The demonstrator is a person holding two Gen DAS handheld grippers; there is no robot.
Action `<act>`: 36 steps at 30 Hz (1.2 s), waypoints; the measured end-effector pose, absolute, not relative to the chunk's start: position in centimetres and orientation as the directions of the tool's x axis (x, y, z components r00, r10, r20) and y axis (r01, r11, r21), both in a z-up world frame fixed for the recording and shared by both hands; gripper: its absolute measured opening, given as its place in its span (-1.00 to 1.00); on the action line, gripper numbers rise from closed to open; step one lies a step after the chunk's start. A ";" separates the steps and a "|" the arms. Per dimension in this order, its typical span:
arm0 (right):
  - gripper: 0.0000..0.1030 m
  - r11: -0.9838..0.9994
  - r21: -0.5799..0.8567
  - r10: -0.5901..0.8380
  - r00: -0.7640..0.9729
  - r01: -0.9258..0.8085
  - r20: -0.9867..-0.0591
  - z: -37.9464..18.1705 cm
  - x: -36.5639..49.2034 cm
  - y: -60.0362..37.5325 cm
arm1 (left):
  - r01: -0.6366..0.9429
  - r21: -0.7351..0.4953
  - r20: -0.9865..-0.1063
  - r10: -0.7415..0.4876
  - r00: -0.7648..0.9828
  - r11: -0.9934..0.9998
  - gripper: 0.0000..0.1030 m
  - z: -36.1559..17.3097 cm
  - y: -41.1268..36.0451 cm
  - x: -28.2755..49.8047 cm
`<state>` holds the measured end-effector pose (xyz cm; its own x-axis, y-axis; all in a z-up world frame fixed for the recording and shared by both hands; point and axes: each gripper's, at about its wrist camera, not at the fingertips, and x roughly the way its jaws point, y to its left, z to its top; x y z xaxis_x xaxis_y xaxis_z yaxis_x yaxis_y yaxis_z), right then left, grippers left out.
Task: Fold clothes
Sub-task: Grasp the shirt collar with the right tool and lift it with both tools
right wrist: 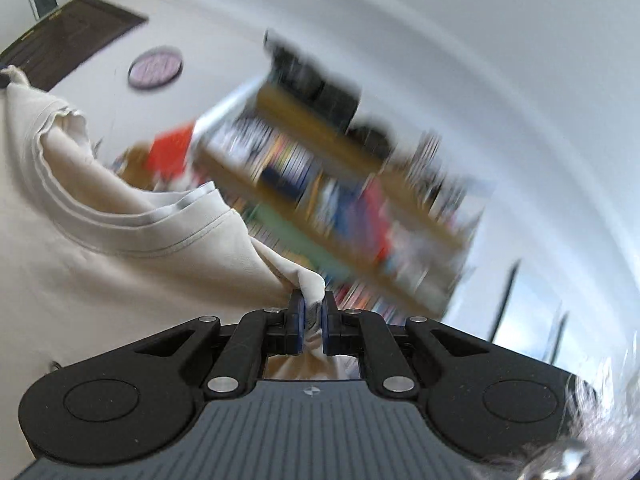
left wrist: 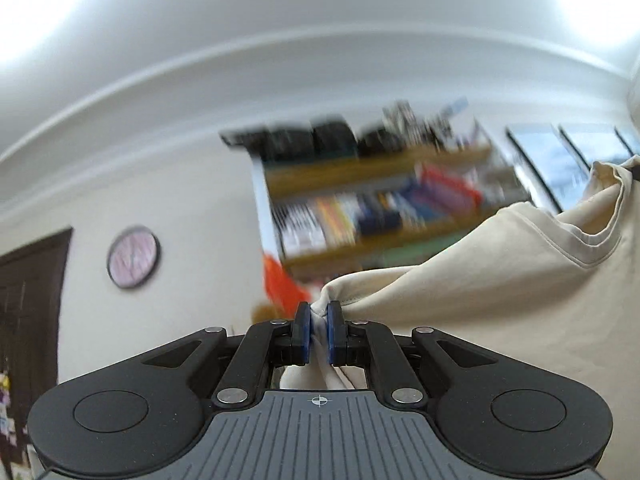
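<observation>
A cream T-shirt [left wrist: 500,280] hangs in the air between my two grippers, its ribbed collar [left wrist: 576,252] sagging in the middle. My left gripper [left wrist: 319,312] is shut on one shoulder corner of the shirt, with cloth bunched between its blue pads. My right gripper [right wrist: 311,304] is shut on the other shoulder corner, and the same T-shirt [right wrist: 120,264] spreads away to the left with its collar [right wrist: 132,228] showing. Both grippers point upward toward the wall and ceiling. The lower part of the shirt is hidden below the views.
A blurred wooden bookshelf [left wrist: 372,200] full of books stands ahead, also in the right wrist view [right wrist: 320,184]. A round wall clock [left wrist: 133,257] and a dark door [left wrist: 28,300] are at the left. Windows [left wrist: 560,156] are at the right.
</observation>
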<state>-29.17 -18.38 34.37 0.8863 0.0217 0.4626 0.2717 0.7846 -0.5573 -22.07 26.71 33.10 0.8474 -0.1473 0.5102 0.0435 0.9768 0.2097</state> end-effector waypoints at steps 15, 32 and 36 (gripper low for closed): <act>-0.86 0.793 -0.592 0.026 0.963 0.144 0.268 34.3 -20.7 -19.4 | 0.181 0.159 0.218 -0.213 0.953 0.971 -0.84 30.7 26.4 -11.4; -0.89 0.724 -0.568 -0.019 0.812 -0.391 -0.584 -3.5 19.5 -17.9 | 0.128 0.167 -0.666 0.016 0.745 0.978 -0.85 -1.3 18.3 23.8; -0.89 0.743 -0.549 -0.004 0.819 -0.382 -0.574 -4.2 24.6 -18.3 | 0.088 0.169 -0.662 0.047 0.748 0.982 -0.85 -1.2 17.4 28.4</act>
<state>24.57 -18.32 -4.20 0.8187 -0.0035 -0.5743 -0.3819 0.7434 -0.5491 28.45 17.40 -1.20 0.7476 0.0474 -0.6624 0.0879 0.9816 0.1694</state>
